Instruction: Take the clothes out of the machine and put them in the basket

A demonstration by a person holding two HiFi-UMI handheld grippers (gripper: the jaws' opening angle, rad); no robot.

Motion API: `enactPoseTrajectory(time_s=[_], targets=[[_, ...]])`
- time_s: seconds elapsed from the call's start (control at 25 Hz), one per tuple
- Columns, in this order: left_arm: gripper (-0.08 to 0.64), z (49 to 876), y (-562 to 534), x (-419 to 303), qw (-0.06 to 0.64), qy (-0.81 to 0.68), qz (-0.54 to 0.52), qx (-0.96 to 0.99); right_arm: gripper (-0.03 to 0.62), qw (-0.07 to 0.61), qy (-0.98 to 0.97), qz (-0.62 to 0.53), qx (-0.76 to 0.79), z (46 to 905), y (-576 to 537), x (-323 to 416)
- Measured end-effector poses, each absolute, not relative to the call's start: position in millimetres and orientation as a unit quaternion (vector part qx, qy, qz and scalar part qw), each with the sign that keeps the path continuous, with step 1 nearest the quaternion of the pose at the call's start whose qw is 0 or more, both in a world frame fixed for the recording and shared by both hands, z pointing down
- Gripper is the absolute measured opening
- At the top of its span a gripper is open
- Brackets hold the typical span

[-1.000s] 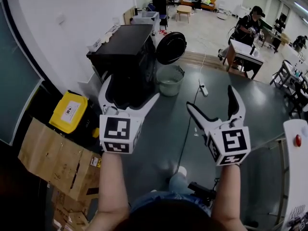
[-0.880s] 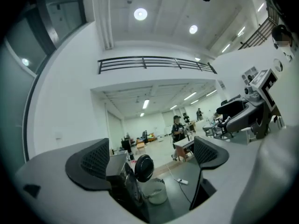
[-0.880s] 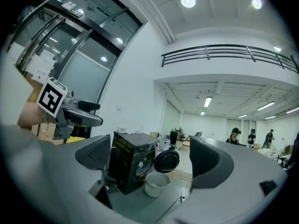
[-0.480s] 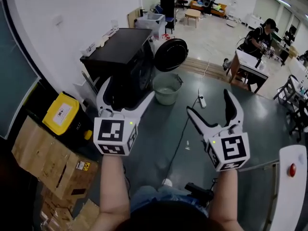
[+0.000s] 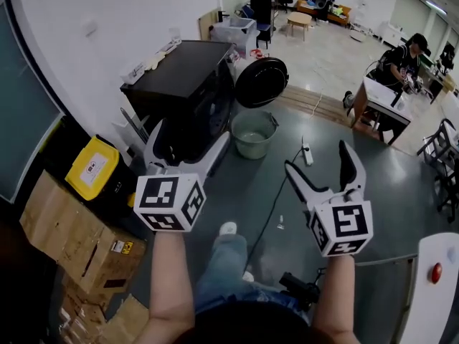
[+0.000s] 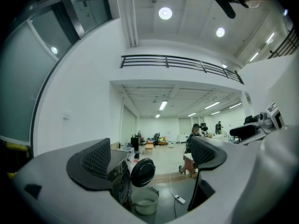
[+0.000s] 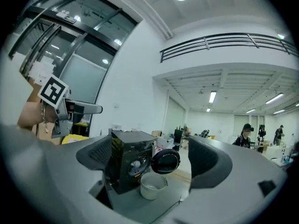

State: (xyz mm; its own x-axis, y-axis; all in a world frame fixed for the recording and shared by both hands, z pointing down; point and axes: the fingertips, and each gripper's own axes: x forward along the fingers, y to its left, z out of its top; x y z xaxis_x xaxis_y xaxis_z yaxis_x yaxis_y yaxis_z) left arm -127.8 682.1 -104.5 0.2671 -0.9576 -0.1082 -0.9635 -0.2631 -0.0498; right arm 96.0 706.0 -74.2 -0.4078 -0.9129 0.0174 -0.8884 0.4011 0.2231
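Well beyond left gripper (image 5: 192, 131) and right gripper (image 5: 316, 156), fingers (image 5: 214, 155) apart, empty, stand machine (image 5: 190, 84) and basket (image 5: 251, 149).

Bright, even light falls from round ceiling lamps (image 6: 164, 13) at 12 o'clock and strip lights (image 7: 212, 97) farther back. Shadows are faint; the grey floor (image 5: 387, 170) has a soft sheen. The black machine (image 5: 188, 84) shows little detail. All 3 views bow at the edges, with dark corners.

Machine door (image 5: 262, 82) open; basket (image 5: 252, 135) on floor beneath.
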Motion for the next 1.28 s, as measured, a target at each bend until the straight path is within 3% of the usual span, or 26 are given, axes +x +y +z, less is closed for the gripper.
enactPoseTrajectory(time_s=[0.24,0.52,0.72,1.28], targets=[[0.528,-98,629,-129,0.038,0.609,0.026,-0.792,0.509,0.056,-0.832,-0.063,0.548,-66,663,107],[0.528,-87,534,-133,0.032,0.612,0.028,-0.789,0.509,0.088,-0.817,-0.073,0.565,-61,574,116],[0.529,-93,451,-135,0.091,0.615,0.002,-0.783,0.509,0.107,-0.81,-0.083,0.57,-64,490,110],[0.529,-57,252,-158,0.029,0.612,-0.01,-0.79,0.509,0.155,-0.802,-0.054,0.574,-36,301,86]])
